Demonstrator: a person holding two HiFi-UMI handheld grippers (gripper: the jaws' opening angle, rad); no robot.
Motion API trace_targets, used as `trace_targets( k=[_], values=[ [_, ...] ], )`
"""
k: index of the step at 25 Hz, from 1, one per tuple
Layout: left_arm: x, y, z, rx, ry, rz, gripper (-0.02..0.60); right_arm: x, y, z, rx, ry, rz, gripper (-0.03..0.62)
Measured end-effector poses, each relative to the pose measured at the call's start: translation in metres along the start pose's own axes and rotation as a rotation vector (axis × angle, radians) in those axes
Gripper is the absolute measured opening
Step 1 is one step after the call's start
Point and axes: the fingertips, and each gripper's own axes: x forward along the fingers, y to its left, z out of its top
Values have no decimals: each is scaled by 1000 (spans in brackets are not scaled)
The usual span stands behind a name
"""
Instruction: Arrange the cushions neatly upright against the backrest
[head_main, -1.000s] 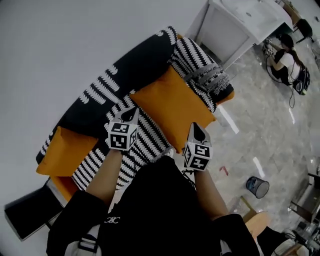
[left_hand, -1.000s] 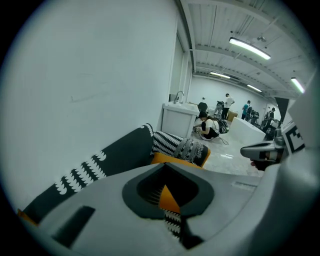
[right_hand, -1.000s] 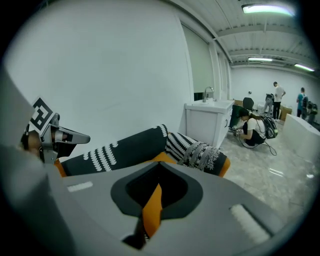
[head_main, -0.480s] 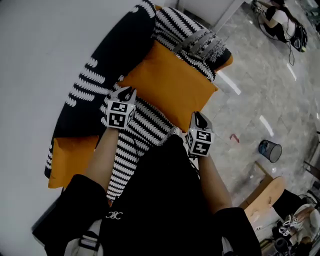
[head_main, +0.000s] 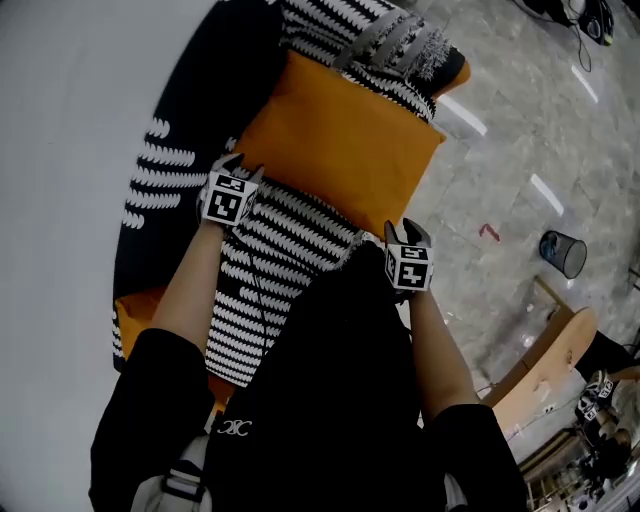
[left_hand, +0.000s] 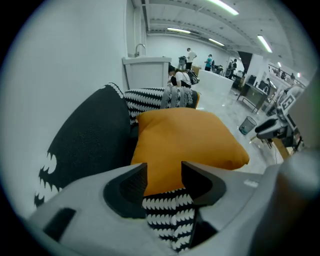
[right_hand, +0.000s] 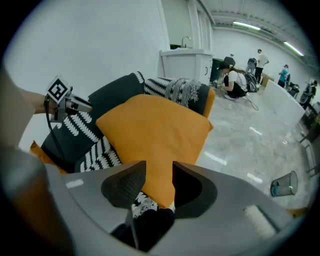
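A black-and-white striped cushion (head_main: 285, 250) leans on the sofa's black backrest (head_main: 190, 110), beside an upright orange cushion (head_main: 340, 140). My left gripper (head_main: 234, 163) is at the striped cushion's top edge by the backrest, and my right gripper (head_main: 408, 230) is at its front corner. Both sets of jaws are opening. In the left gripper view the striped cushion (left_hand: 167, 212) lies between the parted jaws of the left gripper (left_hand: 164, 172). In the right gripper view the striped cushion's corner (right_hand: 142, 205) lies inside the right gripper (right_hand: 159, 172). The pads stand off the fabric.
A second striped cushion (head_main: 350, 30) sits at the sofa's far end and another orange cushion (head_main: 135, 310) at the near end. A waste bin (head_main: 565, 252) and wooden furniture (head_main: 545, 350) stand on the marble floor. A white sink counter (right_hand: 185, 62) and people (right_hand: 232, 80) are beyond.
Both grippers went from shut on the striped cushion to jaws apart. They carried the cushion toward the backrest, and the head view swung along the sofa.
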Motion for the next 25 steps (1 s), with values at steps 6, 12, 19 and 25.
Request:
trace_targets(
  k=[6,12,19,25],
  values=[
    [46,11,-31,154,131,-65,309,34,-1,-58,-3,145,31,244],
    [80,13,-47,175,189,-117,397,66,-8,-96,28,252,32,281],
    [115,13,-70,165,245,-190,380,101,-4,-111,28,331,49,214],
    [110,2,-60,153,204,-219,113,102,-5,-96,27,302,42,74]
  ],
)
